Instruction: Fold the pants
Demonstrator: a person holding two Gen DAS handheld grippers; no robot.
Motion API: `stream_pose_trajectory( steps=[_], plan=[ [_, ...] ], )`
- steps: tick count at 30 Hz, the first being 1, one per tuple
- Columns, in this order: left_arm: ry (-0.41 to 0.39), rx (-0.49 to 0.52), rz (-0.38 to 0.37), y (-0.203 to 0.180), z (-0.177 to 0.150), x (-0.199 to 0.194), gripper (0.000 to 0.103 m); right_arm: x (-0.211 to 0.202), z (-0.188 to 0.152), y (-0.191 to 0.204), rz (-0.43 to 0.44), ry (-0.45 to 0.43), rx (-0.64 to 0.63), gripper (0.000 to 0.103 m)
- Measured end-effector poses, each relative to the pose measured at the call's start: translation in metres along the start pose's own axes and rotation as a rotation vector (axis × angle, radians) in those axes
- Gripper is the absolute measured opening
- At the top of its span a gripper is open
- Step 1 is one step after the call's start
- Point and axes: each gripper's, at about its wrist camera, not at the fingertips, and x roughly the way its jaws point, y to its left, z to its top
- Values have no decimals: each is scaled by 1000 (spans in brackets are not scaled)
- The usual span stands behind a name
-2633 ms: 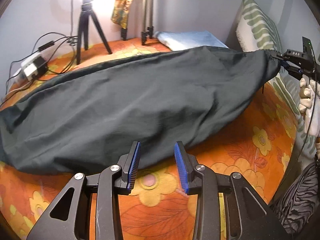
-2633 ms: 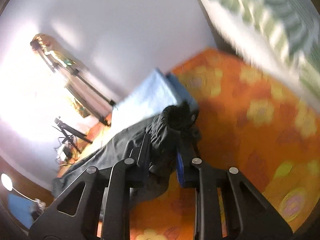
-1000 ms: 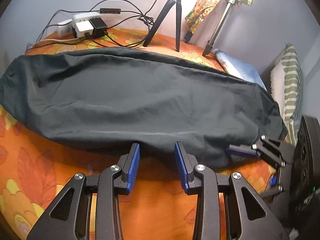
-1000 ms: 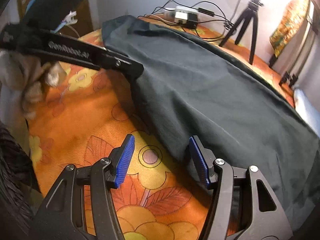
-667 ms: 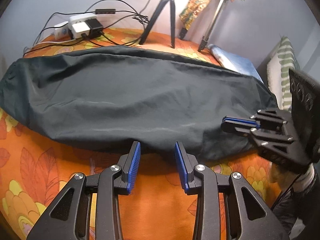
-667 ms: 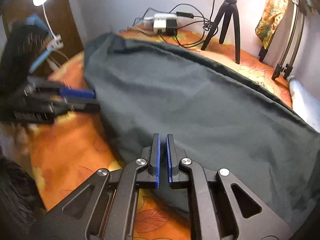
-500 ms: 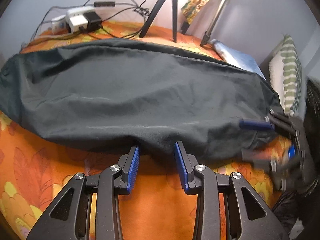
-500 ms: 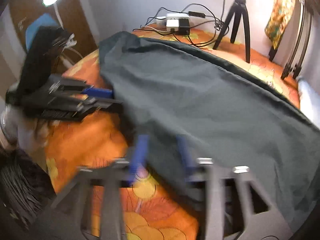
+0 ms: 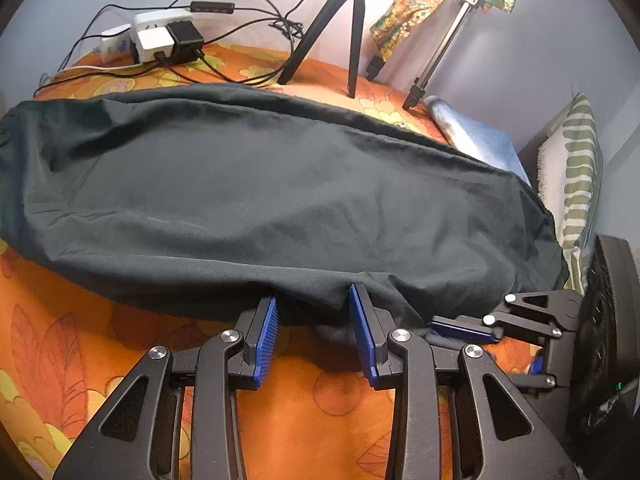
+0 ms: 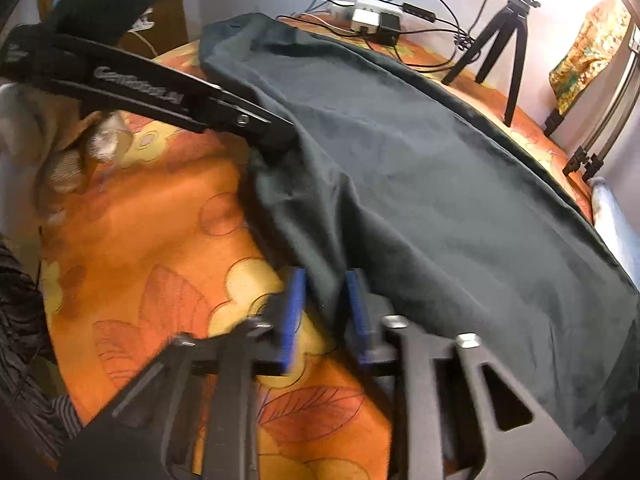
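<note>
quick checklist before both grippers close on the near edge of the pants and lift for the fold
1. Left gripper open with the near hem of the pants between its pads: ok.
2. Right gripper open and straddling the same edge: ok, though its view is motion-blurred.
3. Both grippers on the same long edge, spaced apart: ok; the right gripper shows just beside the left.
4. Pants lying flat on the orange bedspread: ok, only shallow wrinkles.
5. Both fabric layers inside the gap: cannot tell.
6. Far side free of the cables and tripod: ok, they sit beyond the far edge.
</note>
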Motion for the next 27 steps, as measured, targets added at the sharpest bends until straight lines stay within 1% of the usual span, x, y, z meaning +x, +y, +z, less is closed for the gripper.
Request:
stream_pose_trajectory(
  steps=[1, 2, 4, 5, 9, 10, 13, 15, 17, 21, 24, 25, 26, 27],
  plan=[
    [-6, 8, -4, -2, 0, -3, 34, 0, 2, -3, 7, -4, 17, 9],
    [-16, 24, -6, -5, -1, -6, 34, -2, 3, -8, 16, -18, 40, 6],
    [-34, 70, -6, -13, -3, -13, 34, -7, 8, -19, 24, -49, 88, 5],
    [-38, 100, -3, -18, -6, -16, 34, -11, 11, -29, 49, -66, 129, 5],
    [-29, 214, 12, -36, -17, -11, 34, -20, 15, -62, 134, -112, 275, 4],
    [-14, 240, 19, -41, -20, -5, 34, -20, 15, -67, 139, -120, 294, 4],
    [4, 273, 32, -48, -21, 5, 34, -19, 19, -80, 147, -136, 348, 4],
    [8, 285, 22, -54, -18, 11, 34, -16, 20, -88, 179, -140, 400, 4],
    [1, 293, 33, -57, -13, 17, 34, -11, 19, -96, 212, -135, 445, 4],
    [-7, 304, 78, -61, -1, 29, 34, -5, 20, -103, 205, -127, 471, 5],
    [-16, 331, 95, -69, 4, 35, 34, -6, 18, -108, 171, -128, 477, 5],
    [-21, 343, 104, -72, 7, 38, 35, -6, 17, -111, 169, -130, 482, 5],
    [-23, 348, 109, -75, 8, 40, 41, -7, 17, -114, 164, -130, 491, 5],
    [-25, 350, 111, -77, 10, 42, 43, -8, 16, -118, 144, -129, 505, 6]
  ],
)
